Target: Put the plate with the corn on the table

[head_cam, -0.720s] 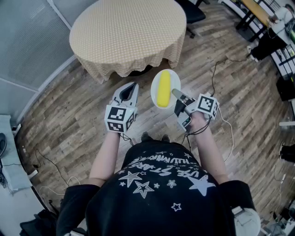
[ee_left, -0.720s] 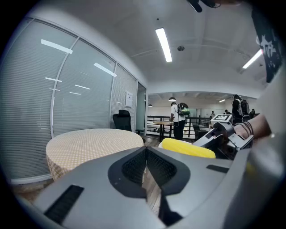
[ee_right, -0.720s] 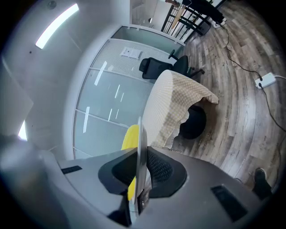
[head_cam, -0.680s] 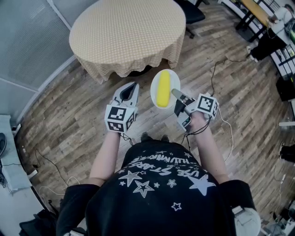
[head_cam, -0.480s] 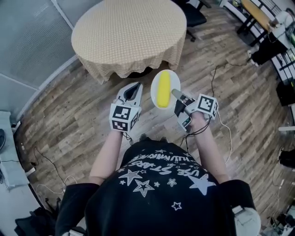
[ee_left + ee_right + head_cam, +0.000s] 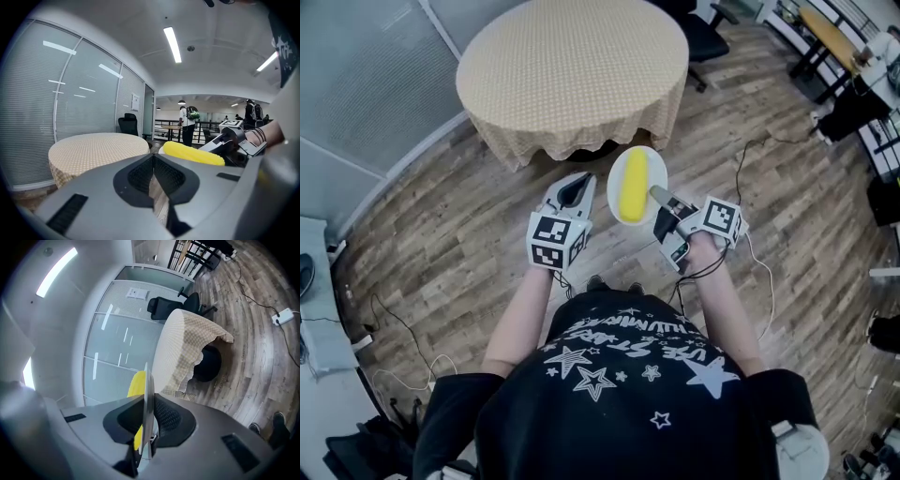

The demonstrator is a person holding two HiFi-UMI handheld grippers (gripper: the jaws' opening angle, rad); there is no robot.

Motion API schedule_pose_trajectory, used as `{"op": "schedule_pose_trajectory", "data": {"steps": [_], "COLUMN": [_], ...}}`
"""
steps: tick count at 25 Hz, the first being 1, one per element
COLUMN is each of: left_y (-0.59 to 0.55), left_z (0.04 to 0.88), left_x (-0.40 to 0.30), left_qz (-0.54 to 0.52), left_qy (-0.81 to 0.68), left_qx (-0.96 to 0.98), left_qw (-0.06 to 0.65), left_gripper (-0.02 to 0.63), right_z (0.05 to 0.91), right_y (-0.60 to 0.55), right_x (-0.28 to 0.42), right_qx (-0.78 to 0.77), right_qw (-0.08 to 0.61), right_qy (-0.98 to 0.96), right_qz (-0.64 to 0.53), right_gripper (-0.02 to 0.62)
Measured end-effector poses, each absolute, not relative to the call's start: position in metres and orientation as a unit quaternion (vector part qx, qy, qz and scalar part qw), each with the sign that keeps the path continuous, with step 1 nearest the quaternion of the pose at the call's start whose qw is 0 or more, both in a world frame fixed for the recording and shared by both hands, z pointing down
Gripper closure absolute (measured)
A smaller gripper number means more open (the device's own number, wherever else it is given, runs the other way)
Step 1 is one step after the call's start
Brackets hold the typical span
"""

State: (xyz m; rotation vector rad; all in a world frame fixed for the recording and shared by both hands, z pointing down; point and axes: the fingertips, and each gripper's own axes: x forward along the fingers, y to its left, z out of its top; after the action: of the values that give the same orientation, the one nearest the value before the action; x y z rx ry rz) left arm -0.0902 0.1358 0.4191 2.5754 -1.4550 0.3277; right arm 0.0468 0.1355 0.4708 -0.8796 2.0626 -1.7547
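Note:
A white plate [image 6: 638,186] carrying a yellow corn cob [image 6: 633,184] is held level above the wooden floor, just short of the round table [image 6: 572,70] with its beige checked cloth. My right gripper [image 6: 658,197] is shut on the plate's near right rim; in the right gripper view the plate [image 6: 148,413] shows edge-on between the jaws, with the corn [image 6: 136,386] to its left. My left gripper [image 6: 577,188] hovers beside the plate's left edge, jaws shut with nothing between them. In the left gripper view, the corn [image 6: 192,153] lies to the right and the table [image 6: 96,148] stands ahead.
An office chair [image 6: 703,33] stands behind the table. Cables [image 6: 750,141] trail over the floor at right. Desks and dark equipment [image 6: 848,66] fill the far right. A glass partition [image 6: 366,84] runs along the left. People [image 6: 187,124] stand in the distance in the left gripper view.
The table has come nearer in the head view. Both grippers and the plate with the corn keep their arrangement; the left gripper has drifted slightly toward the plate.

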Motion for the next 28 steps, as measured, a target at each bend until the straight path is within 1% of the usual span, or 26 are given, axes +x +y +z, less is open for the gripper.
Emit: {"op": "schedule_pose_trajectory", "data": {"steps": [11,20,28], "left_y": [0.142,0.135,0.125], "left_z": [0.427,0.43,0.432], "left_x": [-0.102,-0.123,-0.127], "left_qz": [0.107,0.11,0.115], "left_qy": [-0.479,-0.467,-0.451], "left_qx": [0.866,0.872,0.88], "left_qw": [0.097,0.1,0.093], "left_gripper": [0.597,0.597,0.597], "right_z": [0.47,0.468,0.468], "right_y": [0.143,0.138,0.14], "right_x": [0.035,0.014,0.013], "right_qx": [-0.313,-0.316,-0.326], "right_qw": [0.145,0.164,0.186], "right_qy": [0.714,0.707,0.699], "right_qz": [-0.61,-0.61,-0.608], "right_gripper": [0.546,0.546,0.546]}}
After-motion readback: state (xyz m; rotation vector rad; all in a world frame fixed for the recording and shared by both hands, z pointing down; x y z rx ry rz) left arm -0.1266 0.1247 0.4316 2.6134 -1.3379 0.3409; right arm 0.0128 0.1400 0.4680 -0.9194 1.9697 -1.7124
